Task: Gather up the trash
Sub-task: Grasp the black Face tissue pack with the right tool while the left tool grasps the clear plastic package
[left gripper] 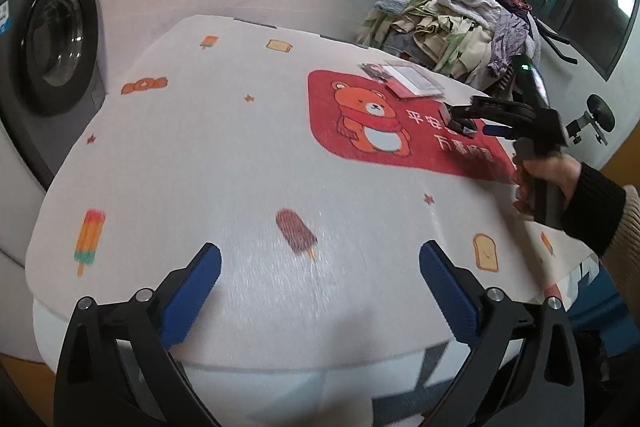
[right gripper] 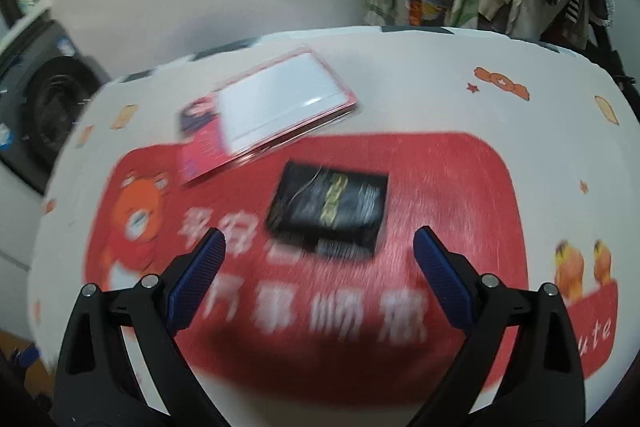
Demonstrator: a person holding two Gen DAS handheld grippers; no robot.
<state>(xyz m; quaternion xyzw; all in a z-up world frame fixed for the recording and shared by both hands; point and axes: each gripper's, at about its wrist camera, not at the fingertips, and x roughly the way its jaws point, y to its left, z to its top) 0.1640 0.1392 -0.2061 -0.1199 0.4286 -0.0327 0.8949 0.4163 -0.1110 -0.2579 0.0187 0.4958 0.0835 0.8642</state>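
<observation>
A small black packet lies on the red bear mat, just beyond my right gripper, which is open and empty with the packet between and ahead of its blue pads. A flat clear packet with a white card and red edge lies behind it, half on the mat. In the left wrist view the right gripper hovers over the black packet, with the clear packet beyond. My left gripper is open and empty over the white cloth near the table's front.
The white tablecloth with ice-lolly and toast prints covers the table. A pile of clothes stands behind the table at the back right. A washing machine stands to the left.
</observation>
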